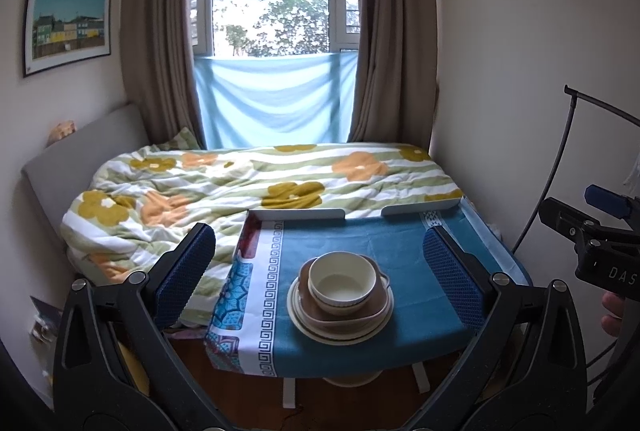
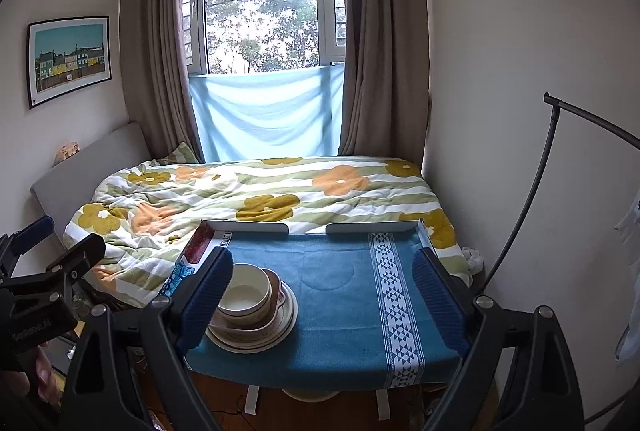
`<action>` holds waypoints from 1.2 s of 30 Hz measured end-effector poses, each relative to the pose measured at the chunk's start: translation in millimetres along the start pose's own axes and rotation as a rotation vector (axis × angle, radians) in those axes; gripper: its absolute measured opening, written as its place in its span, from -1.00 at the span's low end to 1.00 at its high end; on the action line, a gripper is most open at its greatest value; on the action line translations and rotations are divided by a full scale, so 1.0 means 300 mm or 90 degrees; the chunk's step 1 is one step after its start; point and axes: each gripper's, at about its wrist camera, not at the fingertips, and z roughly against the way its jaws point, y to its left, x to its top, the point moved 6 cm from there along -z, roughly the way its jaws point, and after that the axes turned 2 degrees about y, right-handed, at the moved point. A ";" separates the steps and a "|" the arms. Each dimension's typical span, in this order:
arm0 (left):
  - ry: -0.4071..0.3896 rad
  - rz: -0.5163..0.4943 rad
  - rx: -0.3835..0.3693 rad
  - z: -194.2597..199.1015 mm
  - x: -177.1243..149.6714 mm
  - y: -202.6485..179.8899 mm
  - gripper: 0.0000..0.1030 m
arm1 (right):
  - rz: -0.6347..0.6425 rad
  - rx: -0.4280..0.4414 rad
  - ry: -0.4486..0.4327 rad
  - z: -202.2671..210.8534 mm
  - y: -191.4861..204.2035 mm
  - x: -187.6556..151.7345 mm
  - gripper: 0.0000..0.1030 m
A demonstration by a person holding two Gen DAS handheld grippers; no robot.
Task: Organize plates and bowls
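Left hand-held gripper (image 1: 320, 267): I hold it spread, empty, framing the stack.
Right hand-held gripper (image 2: 324, 291): spread wide, empty.
Cream bowl (image 1: 343, 281): tops brown dish, plates, on bench (image 1: 400, 255).
Advice: I'd descend slowly, centring on the rim.

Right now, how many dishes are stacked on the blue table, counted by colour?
Cream bowl: 1
Brown dish: 1
Cream plates, at least: 2
Total: at least 4, in one stack; lower rims overlap, so the exact plate count is unclear.
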 end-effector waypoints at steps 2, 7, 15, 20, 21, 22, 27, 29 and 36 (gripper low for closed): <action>0.001 0.000 0.000 0.000 -0.001 0.003 1.00 | 0.000 0.000 0.000 0.001 0.002 0.000 0.73; 0.000 0.000 0.001 0.001 -0.001 0.005 1.00 | 0.000 -0.001 0.000 0.001 0.003 0.000 0.73; -0.001 0.001 0.005 0.003 -0.001 0.016 1.00 | 0.005 0.006 -0.004 0.002 0.018 0.010 0.73; -0.002 0.001 0.007 0.007 0.000 0.020 1.00 | 0.005 0.006 -0.004 0.002 0.016 0.015 0.73; -0.002 0.001 0.008 0.009 0.001 0.020 1.00 | 0.005 0.006 -0.004 0.002 0.016 0.013 0.73; -0.003 0.001 0.009 0.011 0.002 0.020 1.00 | 0.005 0.006 -0.005 0.002 0.016 0.013 0.73; -0.006 0.001 0.014 0.017 0.005 0.019 1.00 | 0.005 0.007 -0.005 0.004 0.019 0.015 0.73; -0.007 0.002 0.016 0.016 0.006 0.017 1.00 | 0.006 0.009 -0.006 0.006 0.021 0.018 0.73; -0.009 0.003 0.019 0.012 0.009 0.012 1.00 | 0.006 0.009 -0.006 0.004 0.024 0.020 0.73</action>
